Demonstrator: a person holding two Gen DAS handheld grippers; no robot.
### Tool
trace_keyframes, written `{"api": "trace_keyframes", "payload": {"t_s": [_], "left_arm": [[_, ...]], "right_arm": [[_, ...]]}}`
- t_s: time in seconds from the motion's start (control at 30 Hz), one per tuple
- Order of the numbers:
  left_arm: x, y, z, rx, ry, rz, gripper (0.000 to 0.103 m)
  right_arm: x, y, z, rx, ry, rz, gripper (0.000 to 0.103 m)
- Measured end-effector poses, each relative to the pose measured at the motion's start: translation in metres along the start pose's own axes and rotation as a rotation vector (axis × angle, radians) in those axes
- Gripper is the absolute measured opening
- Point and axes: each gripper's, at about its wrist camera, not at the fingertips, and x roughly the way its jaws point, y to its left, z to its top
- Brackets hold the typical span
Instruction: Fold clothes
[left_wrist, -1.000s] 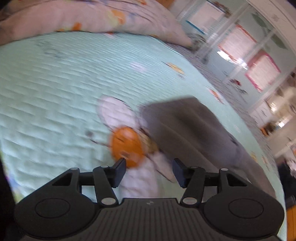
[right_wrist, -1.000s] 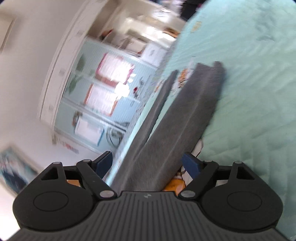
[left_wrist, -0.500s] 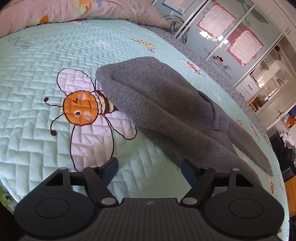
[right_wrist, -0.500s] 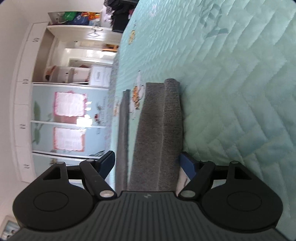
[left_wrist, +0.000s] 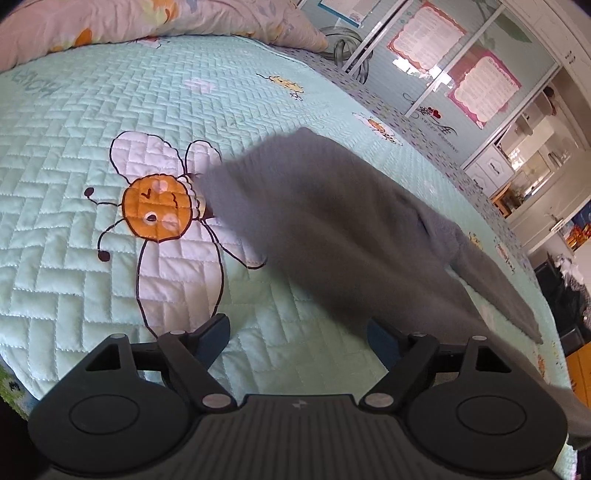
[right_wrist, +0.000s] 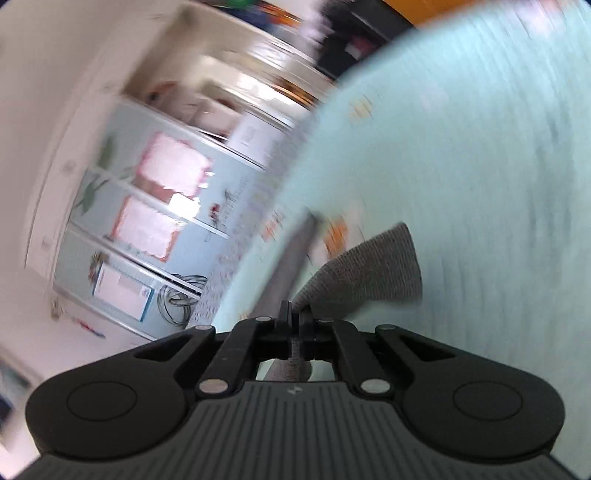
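Note:
A grey knitted garment (left_wrist: 332, 229) lies across the mint quilted bedspread (left_wrist: 74, 155), blurred by motion, with a sleeve trailing to the right. My left gripper (left_wrist: 297, 338) stands open just in front of its near edge, nothing between the fingers. In the right wrist view my right gripper (right_wrist: 294, 317) is shut on a ribbed end of the grey garment (right_wrist: 369, 273), which rises off the bed from between the fingers. That view is heavily blurred.
A bee print (left_wrist: 159, 210) marks the bedspread left of the garment. A floral pillow (left_wrist: 147, 18) lies at the head of the bed. Wardrobe doors with pink posters (left_wrist: 480, 81) stand beyond the far side of the bed.
My right gripper went from open to shut on the garment's end and has swung, blurring its view. The garment has shifted in the left wrist view; the left gripper stays open.

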Motion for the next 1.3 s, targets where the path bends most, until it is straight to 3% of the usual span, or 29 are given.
{"api": "trace_keyframes", "payload": {"t_s": [0.1, 0.17, 0.2, 0.23, 0.33, 0.4, 0.5, 0.57, 0.63, 0.8, 0.9, 1.03, 1.1, 1.17, 1.3], "left_arm": [[0.001, -0.001, -0.003, -0.010, -0.015, -0.011, 0.088], [-0.001, -0.001, -0.004, -0.013, -0.014, -0.023, 0.088], [-0.002, -0.001, -0.005, -0.015, -0.013, -0.029, 0.088], [-0.003, -0.001, -0.005, -0.017, -0.012, -0.035, 0.088], [-0.010, 0.003, 0.000, -0.052, -0.021, -0.065, 0.088], [-0.017, 0.006, 0.004, -0.073, -0.044, -0.091, 0.088], [-0.031, 0.009, 0.011, -0.087, -0.125, -0.128, 0.088], [-0.039, 0.012, 0.015, -0.104, -0.173, -0.132, 0.088], [-0.041, 0.019, 0.022, -0.122, -0.184, -0.104, 0.088], [-0.036, 0.038, 0.040, -0.103, -0.159, 0.001, 0.088], [-0.040, 0.023, 0.044, 0.143, -0.191, 0.116, 0.088], [-0.034, -0.011, 0.027, 0.653, -0.265, 0.272, 0.088], [-0.024, -0.017, 0.014, 0.865, -0.298, 0.290, 0.088], [-0.015, -0.019, 0.011, 0.957, -0.260, 0.250, 0.088], [-0.008, -0.005, 0.022, 0.879, -0.205, 0.113, 0.087]], "right_arm": [[-0.009, -0.028, -0.004, 0.036, 0.016, -0.042, 0.012], [-0.015, -0.047, -0.007, 0.060, 0.026, -0.069, 0.035], [-0.018, -0.056, -0.008, 0.072, 0.032, -0.083, 0.035], [-0.021, -0.065, -0.010, 0.084, 0.037, -0.097, 0.028], [-0.032, -0.090, -0.015, 0.114, 0.035, -0.139, 0.030], [-0.046, -0.078, -0.022, 0.067, -0.067, -0.164, 0.036], [-0.041, -0.045, -0.030, -0.052, -0.068, -0.059, 0.037], [-0.031, -0.019, -0.039, -0.115, -0.026, 0.050, 0.058], [-0.019, 0.003, -0.057, -0.151, 0.046, 0.142, 0.068], [0.022, 0.021, -0.126, -0.115, 0.295, 0.254, 0.068], [0.039, 0.023, -0.165, -0.115, 0.427, 0.250, 0.068], [0.041, 0.023, -0.187, -0.130, 0.503, 0.222, 0.068], [0.034, 0.026, -0.190, -0.124, 0.502, 0.205, 0.068], [0.032, 0.024, -0.188, -0.110, 0.495, 0.195, 0.069], [0.022, 0.023, -0.184, -0.108, 0.489, 0.169, 0.069]]}}
